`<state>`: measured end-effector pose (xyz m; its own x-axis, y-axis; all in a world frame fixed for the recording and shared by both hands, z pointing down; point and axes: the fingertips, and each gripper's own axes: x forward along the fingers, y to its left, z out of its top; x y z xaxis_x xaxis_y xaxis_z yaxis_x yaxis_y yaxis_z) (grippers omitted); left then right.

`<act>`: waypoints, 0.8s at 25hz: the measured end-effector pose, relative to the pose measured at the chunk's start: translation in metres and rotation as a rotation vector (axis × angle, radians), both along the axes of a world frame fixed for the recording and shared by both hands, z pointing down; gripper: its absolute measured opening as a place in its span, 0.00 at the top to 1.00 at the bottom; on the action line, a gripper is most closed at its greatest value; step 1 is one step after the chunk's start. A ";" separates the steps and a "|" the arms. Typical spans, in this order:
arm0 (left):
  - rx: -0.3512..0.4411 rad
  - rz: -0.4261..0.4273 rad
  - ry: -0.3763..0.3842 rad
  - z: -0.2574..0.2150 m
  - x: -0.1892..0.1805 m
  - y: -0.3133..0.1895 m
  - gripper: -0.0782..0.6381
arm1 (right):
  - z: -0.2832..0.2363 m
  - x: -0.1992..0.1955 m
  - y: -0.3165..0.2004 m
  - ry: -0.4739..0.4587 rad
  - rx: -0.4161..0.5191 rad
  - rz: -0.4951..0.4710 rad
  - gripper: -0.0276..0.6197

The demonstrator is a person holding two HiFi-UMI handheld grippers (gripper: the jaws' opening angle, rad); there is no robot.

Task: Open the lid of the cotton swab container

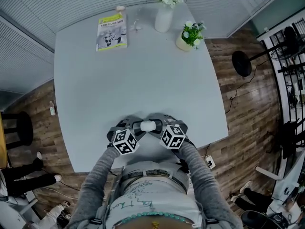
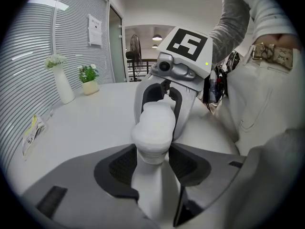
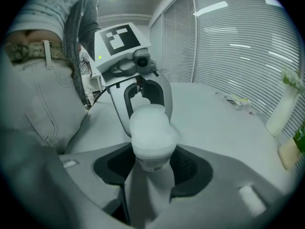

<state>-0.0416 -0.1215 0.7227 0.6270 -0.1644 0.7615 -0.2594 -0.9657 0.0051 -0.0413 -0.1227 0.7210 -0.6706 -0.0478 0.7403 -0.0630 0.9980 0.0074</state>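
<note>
Two grippers, one item. Cotton swab container [image 1: 147, 125]: lower centre of head view, at the near edge of the bench [image 1: 143, 70], long axis lying across the frame. Left gripper [image 2: 153, 159] is clamped on one end, right gripper [image 3: 151, 167] on the other, equally near. I would pull apart along that axis.

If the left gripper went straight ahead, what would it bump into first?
The cotton swab container, which the left gripper clamps. Just behind it, the right gripper faces it, gripping the other end.
</note>
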 end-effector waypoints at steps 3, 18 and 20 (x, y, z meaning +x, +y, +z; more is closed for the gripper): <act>-0.001 -0.009 -0.008 0.000 0.000 0.002 0.61 | 0.000 0.000 0.002 -0.004 0.005 -0.008 0.61; -0.026 -0.083 -0.028 0.000 0.000 0.004 0.61 | 0.003 -0.003 0.004 -0.008 0.022 -0.029 0.61; -0.028 -0.086 -0.029 0.000 0.000 0.004 0.61 | 0.002 -0.003 0.004 -0.007 0.021 -0.030 0.61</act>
